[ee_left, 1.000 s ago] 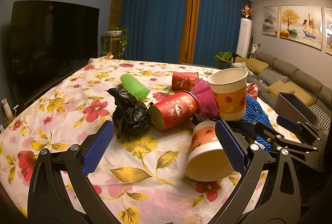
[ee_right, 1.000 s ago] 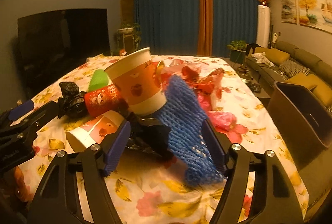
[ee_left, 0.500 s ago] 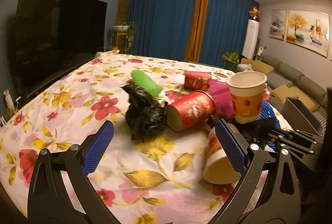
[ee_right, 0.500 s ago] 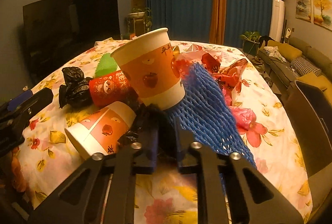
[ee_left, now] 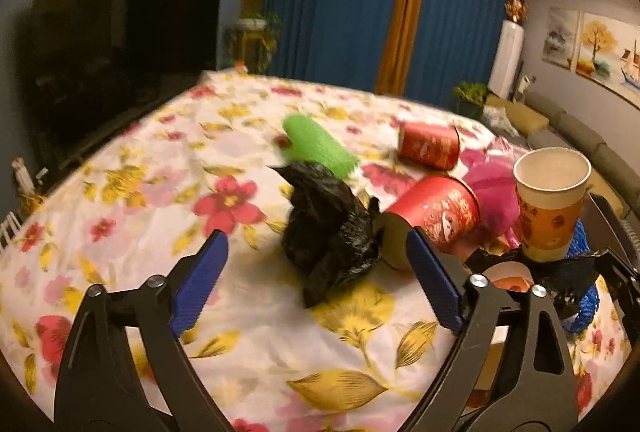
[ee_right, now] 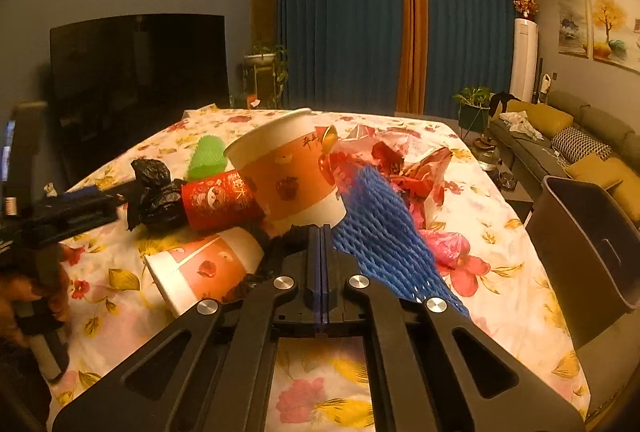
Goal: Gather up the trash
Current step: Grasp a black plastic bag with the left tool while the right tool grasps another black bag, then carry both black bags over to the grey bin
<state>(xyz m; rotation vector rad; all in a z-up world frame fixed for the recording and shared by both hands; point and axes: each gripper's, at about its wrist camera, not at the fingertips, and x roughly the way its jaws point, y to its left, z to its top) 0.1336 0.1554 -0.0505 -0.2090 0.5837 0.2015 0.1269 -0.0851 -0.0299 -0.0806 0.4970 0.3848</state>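
Pinching a crinkled scrap of black plastic film [ee_right: 294, 232], my right gripper [ee_right: 321, 232] has its blue ribbed pads pressed together, the glossy film bunched around the tips. My left gripper [ee_left: 316, 268] is spread wide, its textured blue pads either side of a crumpled black plastic bag [ee_left: 326, 228] that sits on the table [ee_left: 132, 192], which is draped in a white cloth printed with red and yellow flowers. Trash lies piled toward the table's right edge. A red paper cup [ee_left: 436, 220] printed with cartoon faces lies on its side, touching the bag. A second red cup [ee_left: 430, 148] lies further back, and a green foam net sleeve [ee_left: 320, 146], tube shaped, lies behind the bag. An orange and white paper cup [ee_right: 288, 172] stands tilted, leaning over another orange and white cup [ee_right: 204, 268] lying on its side. A blue foam net sleeve [ee_right: 384, 236], knobbly and mesh-like, lies just beside my right gripper, against crumpled pink and red plastic wrappers [ee_right: 408, 168]. A dark smooth-walled bin [ee_right: 584, 252] stands just off the right edge
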